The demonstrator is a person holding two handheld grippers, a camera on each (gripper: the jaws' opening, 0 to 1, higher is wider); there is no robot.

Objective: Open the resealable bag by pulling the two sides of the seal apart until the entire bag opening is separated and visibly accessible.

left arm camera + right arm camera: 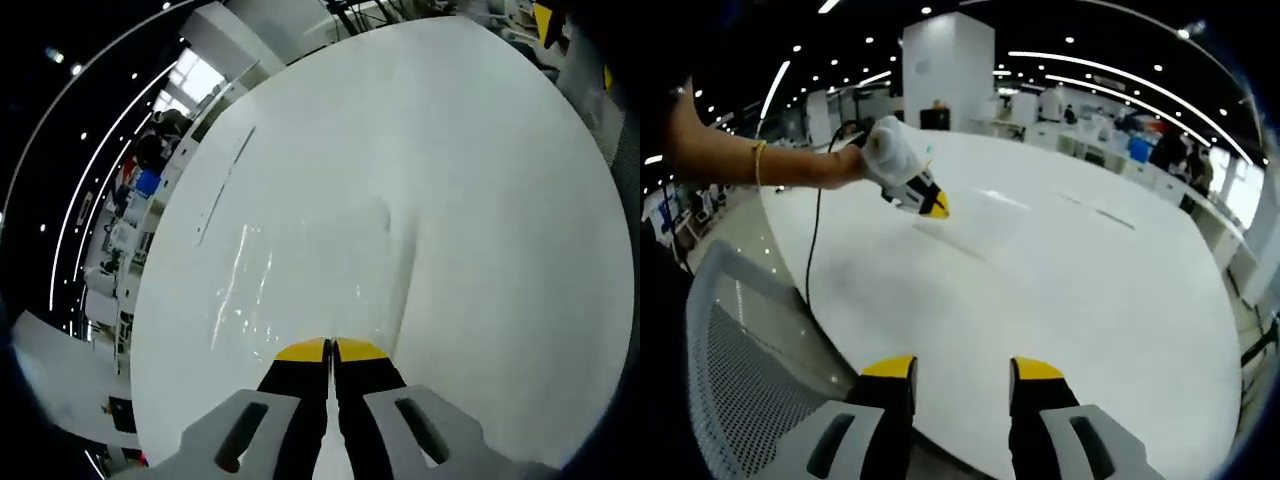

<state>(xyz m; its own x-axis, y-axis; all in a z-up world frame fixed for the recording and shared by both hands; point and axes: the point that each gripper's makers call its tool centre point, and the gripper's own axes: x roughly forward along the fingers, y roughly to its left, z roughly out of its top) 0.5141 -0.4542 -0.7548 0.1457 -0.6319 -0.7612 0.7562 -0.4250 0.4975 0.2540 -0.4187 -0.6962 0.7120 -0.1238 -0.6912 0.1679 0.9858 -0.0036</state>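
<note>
One tool [937, 207] clamped on bag [975, 222], other [962, 375] spread.

The white worktop [1090, 290] lay bare around the clear bag [975, 215], while a mesh chair back [735, 360] crowded its near edge.

Left gripper [331, 349]: yellow-tipped fingers [302, 351] pressed together, tips meeting at the midline; seen from the right gripper view, it is held in a person's hand [845, 162] with the forearm [740, 157] extended level, tips angled downward; right gripper [963, 368]: fingers [890, 367] parted with a clear gap, nothing between them.
</note>
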